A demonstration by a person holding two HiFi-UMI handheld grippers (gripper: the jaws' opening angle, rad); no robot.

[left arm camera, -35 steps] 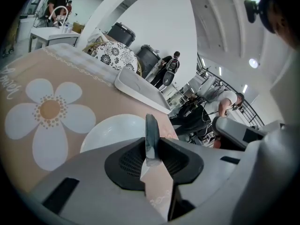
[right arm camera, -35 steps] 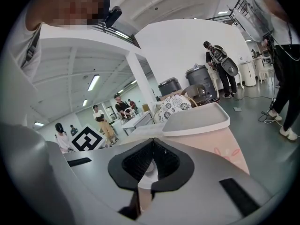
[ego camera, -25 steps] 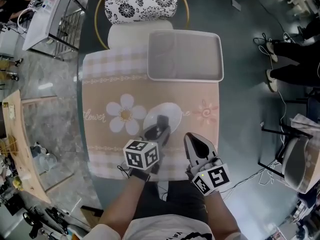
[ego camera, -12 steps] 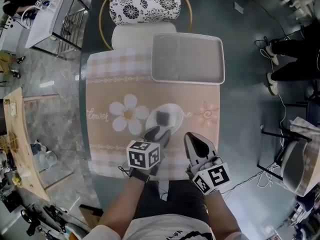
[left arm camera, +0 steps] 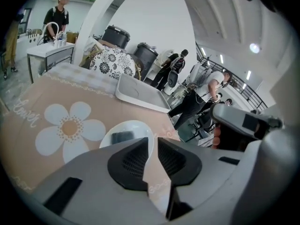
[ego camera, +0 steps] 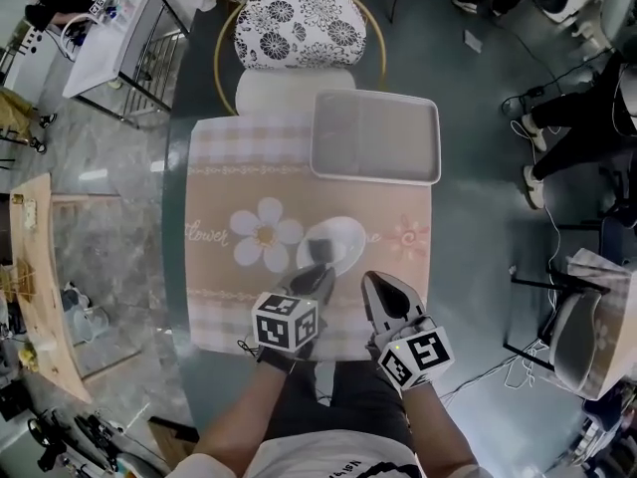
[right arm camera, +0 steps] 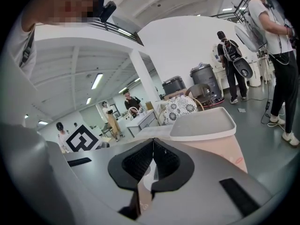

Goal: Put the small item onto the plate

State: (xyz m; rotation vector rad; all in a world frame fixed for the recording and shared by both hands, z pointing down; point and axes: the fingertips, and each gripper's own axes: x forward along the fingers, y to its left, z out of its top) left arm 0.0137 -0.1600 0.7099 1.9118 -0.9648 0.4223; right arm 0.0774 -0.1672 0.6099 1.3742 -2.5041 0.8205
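Note:
A small dark square item lies on the white plate in the middle of the peach flower mat. My left gripper hovers just short of the plate's near rim. Its jaws are closing with a narrow gap and nothing between them. In the left gripper view the item rests on the plate just beyond the left gripper. My right gripper sits to the right of the plate, shut and empty. In its own view the right gripper shows pads that meet at the tips.
A white rectangular tray lies at the mat's far right corner. A chair with a floral cushion stands behind the table. Bare glass table edge runs along the left. People stand off to the right.
My left gripper let go of the dark item on the plate and drew back toward me. Its jaws opened wide, then began to narrow. The right gripper barely moved.

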